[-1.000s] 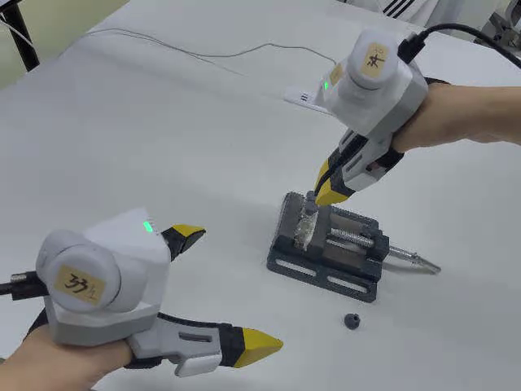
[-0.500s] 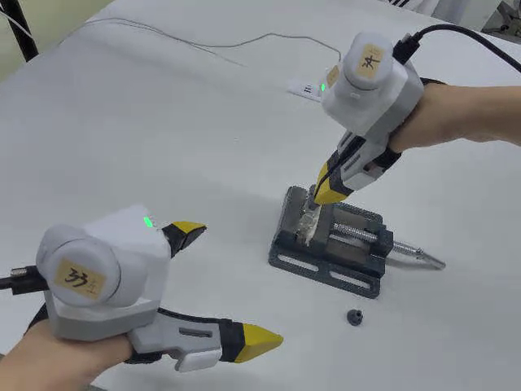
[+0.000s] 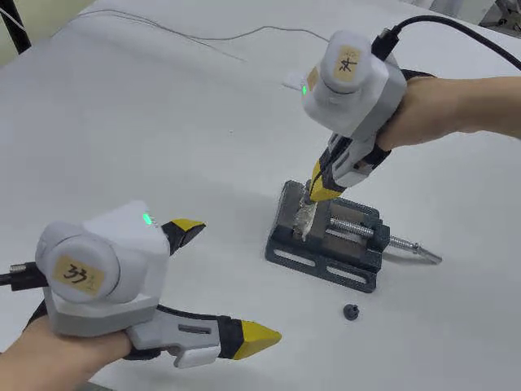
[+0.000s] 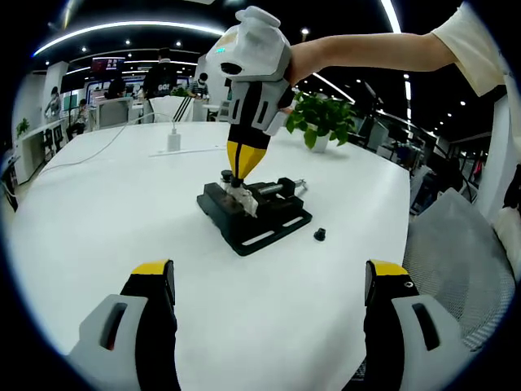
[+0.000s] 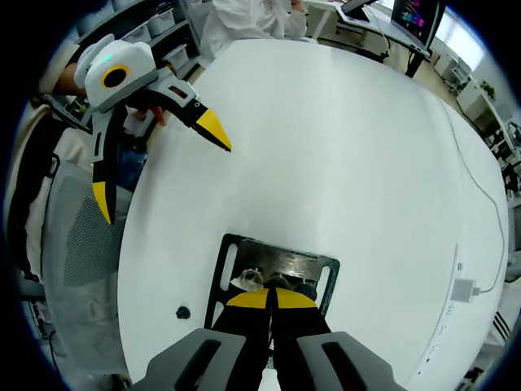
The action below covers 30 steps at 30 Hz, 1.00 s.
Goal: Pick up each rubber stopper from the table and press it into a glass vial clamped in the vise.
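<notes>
My right gripper [image 3: 313, 194]: tips together, down on mouth of vial [image 3: 304, 220] in vise [image 3: 321, 265]. What sits under tips is hidden, cannot tell if anything nipped there. Vial only blurry glint between vise blocks. My left gripper [image 3: 228, 283]: jaws wide apart, holding nothing, over table [image 3: 163, 122], well apart from vise. Spare stopper [image 3: 351, 311] lies on table near vise's front edge. Cable [image 3: 203, 37] crosses far side.

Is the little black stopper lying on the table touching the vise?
Apart. The head view shows a strip of bare white table between the stopper and the vise. The left gripper view shows the same gap.
</notes>
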Each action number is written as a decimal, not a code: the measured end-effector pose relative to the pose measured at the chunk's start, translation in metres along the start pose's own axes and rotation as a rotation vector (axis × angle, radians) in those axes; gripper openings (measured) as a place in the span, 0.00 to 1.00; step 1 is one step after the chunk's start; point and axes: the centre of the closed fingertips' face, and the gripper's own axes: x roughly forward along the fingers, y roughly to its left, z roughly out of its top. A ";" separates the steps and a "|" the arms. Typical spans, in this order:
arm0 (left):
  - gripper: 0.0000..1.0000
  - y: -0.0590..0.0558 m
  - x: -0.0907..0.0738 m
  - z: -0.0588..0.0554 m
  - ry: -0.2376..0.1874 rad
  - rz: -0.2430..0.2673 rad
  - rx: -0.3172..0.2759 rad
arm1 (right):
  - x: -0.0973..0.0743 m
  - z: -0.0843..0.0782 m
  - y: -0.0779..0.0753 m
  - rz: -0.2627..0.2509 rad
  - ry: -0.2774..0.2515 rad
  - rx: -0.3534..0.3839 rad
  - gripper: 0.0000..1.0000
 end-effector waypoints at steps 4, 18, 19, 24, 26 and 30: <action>0.97 -0.001 0.002 0.000 0.001 -0.003 -0.002 | 0.000 0.002 0.002 0.003 0.008 0.001 0.00; 0.96 -0.003 0.010 0.002 0.000 -0.019 -0.011 | 0.003 0.003 -0.005 0.062 0.037 0.064 0.00; 0.96 -0.003 0.010 0.002 0.001 -0.020 -0.011 | 0.003 0.003 -0.006 0.067 0.038 0.068 0.00; 0.96 -0.004 0.012 0.001 0.007 -0.025 -0.015 | 0.004 0.004 -0.006 0.093 0.036 0.104 0.00; 0.96 -0.004 0.012 0.000 0.012 -0.025 -0.013 | 0.003 0.003 -0.005 0.100 0.031 0.121 0.00; 0.96 -0.005 0.014 0.000 0.015 -0.026 -0.016 | 0.004 0.003 -0.007 0.108 0.052 0.122 0.00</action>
